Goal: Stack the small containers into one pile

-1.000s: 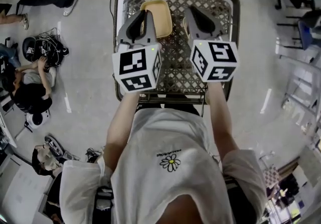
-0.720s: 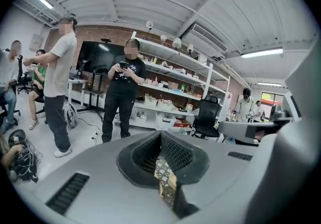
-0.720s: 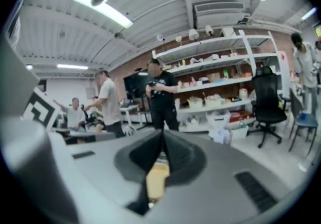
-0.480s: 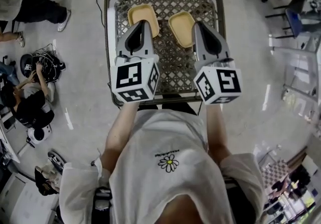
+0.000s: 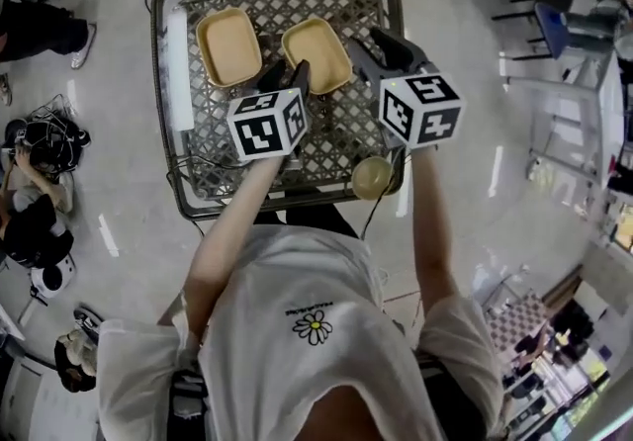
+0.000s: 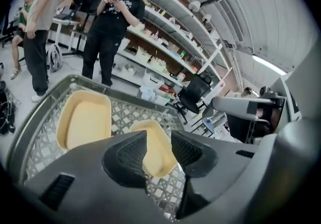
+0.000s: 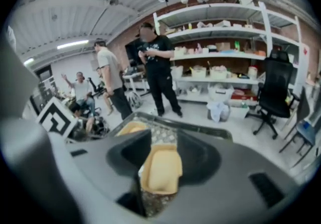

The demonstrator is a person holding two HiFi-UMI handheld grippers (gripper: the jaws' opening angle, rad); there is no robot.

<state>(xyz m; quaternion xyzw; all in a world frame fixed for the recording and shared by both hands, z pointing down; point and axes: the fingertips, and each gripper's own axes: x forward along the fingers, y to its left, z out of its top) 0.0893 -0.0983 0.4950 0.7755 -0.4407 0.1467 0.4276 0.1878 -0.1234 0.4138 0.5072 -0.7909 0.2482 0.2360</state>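
Two shallow tan containers lie side by side on the cart's metal lattice top [image 5: 336,137]: the left container [image 5: 227,45] [image 6: 85,117] and the right container [image 5: 318,51] [image 6: 156,151] [image 7: 161,170]. My left gripper [image 5: 294,71] [image 6: 158,138] hovers over the right container's near end, which shows in the gap between the jaws. My right gripper [image 5: 368,44] [image 7: 163,140] hangs just right of that container and looks at it through its gap. The jaws of both have just been opening, and no pad presses on anything. The left container also shows in the right gripper view [image 7: 131,128].
A round tan bowl [image 5: 373,177] sits at the cart's near right corner. The cart's raised rim [image 5: 168,53] frames the lattice. Two people stand beyond the cart [image 6: 108,22] [image 7: 113,85], others sit on the floor at left [image 5: 35,182]. Shelves and an office chair [image 7: 273,92] lie behind.
Both grippers have moved forward and down toward the containers, the left one swinging right onto the right container's near end. Their shut jaws now stand apart.
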